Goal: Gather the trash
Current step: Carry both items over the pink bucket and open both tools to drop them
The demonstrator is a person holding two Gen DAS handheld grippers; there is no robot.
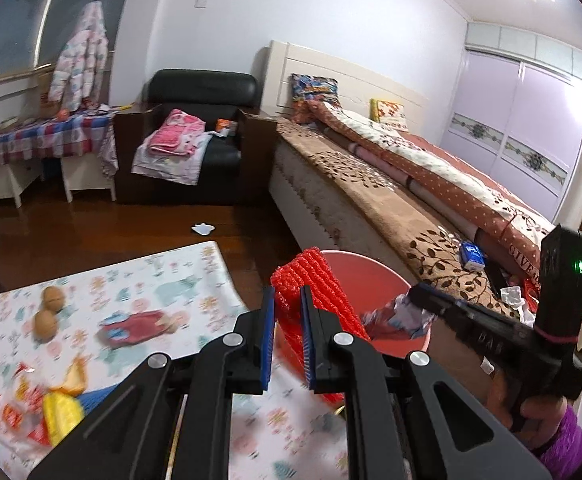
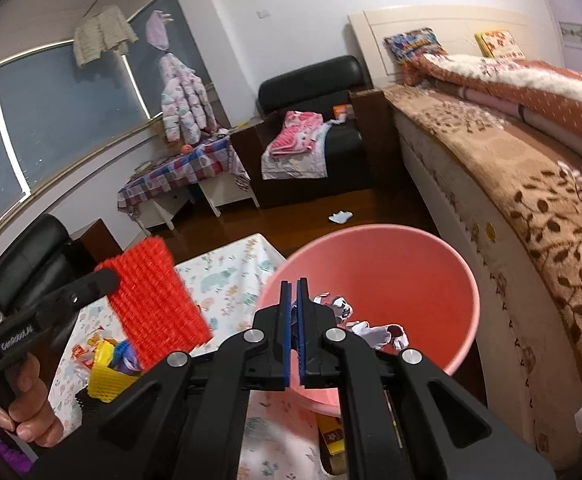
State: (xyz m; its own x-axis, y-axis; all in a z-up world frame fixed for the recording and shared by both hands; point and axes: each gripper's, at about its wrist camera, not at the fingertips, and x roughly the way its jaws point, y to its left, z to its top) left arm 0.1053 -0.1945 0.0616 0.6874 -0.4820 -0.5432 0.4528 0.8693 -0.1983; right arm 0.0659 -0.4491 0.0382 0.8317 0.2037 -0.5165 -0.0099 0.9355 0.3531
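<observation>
Left gripper: jaws narrow, clamped on one red foam net, its long axis running up and away from the jaws. Right gripper: jaws closed on crumpled paper, over the one pink bin. The bin lies just right of the net; right hand nearer. Two walnuts remain on the desk.

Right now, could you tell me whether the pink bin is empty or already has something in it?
Not empty: crumpled paper scraps lie inside the pink bin, whose upper wall is bare, so it is far from full.
</observation>
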